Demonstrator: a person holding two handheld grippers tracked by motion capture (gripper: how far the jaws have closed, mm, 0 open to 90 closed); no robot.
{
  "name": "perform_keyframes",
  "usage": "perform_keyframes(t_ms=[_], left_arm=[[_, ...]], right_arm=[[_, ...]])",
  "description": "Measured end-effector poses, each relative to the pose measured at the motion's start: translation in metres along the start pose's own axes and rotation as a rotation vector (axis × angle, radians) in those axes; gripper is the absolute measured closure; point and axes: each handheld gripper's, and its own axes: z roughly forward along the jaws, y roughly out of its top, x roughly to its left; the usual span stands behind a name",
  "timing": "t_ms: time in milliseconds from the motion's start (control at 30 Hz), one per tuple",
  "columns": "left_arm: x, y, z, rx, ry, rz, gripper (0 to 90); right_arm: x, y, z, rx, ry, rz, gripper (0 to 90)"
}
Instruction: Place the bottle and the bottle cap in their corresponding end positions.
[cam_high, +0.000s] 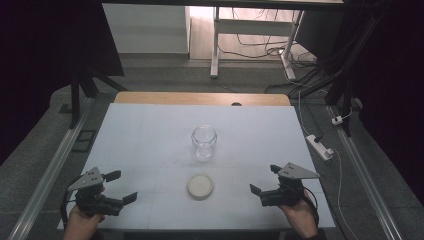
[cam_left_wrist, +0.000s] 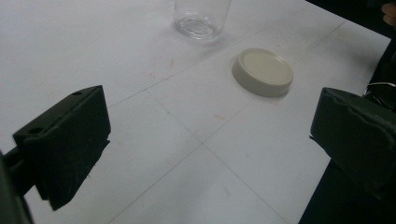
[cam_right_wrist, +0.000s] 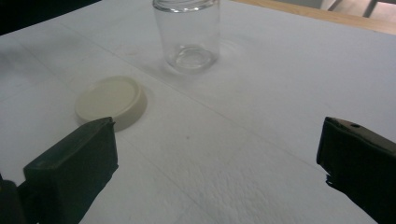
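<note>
A clear glass jar (cam_high: 204, 141) stands upright and open in the middle of the white table (cam_high: 150, 130). Its cream round lid (cam_high: 200, 186) lies flat in front of it, nearer the person. The left gripper (cam_high: 121, 186) rests at the front left, held by a hand, its jaws wide open and empty. At the front right the right gripper (cam_high: 265, 179) is likewise open and empty. The left gripper view shows the lid (cam_left_wrist: 263, 71) and the jar's base (cam_left_wrist: 201, 18) ahead. In the right gripper view the lid (cam_right_wrist: 112, 101) lies left of the jar (cam_right_wrist: 187, 35).
A wooden strip (cam_high: 200, 98) runs along the table's far edge. A white power strip (cam_high: 320, 146) and cables lie on the floor to the right. Metal rails flank the table, and a white desk frame (cam_high: 216, 45) stands beyond.
</note>
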Motion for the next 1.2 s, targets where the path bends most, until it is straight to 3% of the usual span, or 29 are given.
perform_keyframes(t_ms=[500, 700, 867, 967, 1200], left_arm=[[0.009, -0.029, -0.024, 0.014, 0.092, -0.071, 0.0], [0.012, -0.039, -0.03, 0.039, 0.131, -0.077, 0.0], [0.011, -0.046, -0.03, 0.088, 0.161, -0.076, 0.0], [0.009, -0.049, -0.028, 0.123, 0.172, -0.074, 0.0], [0.005, -0.05, -0.027, 0.147, 0.201, -0.065, 0.0]], right_arm=[[-0.009, -0.036, -0.032, 0.037, -0.102, 0.063, 0.0], [-0.011, -0.047, -0.041, 0.058, -0.12, 0.088, 0.0], [-0.011, -0.053, -0.044, 0.097, -0.123, 0.108, 0.0], [-0.01, -0.054, -0.047, 0.103, -0.13, 0.111, 0.0], [-0.008, -0.056, -0.049, 0.141, -0.15, 0.104, 0.0]])
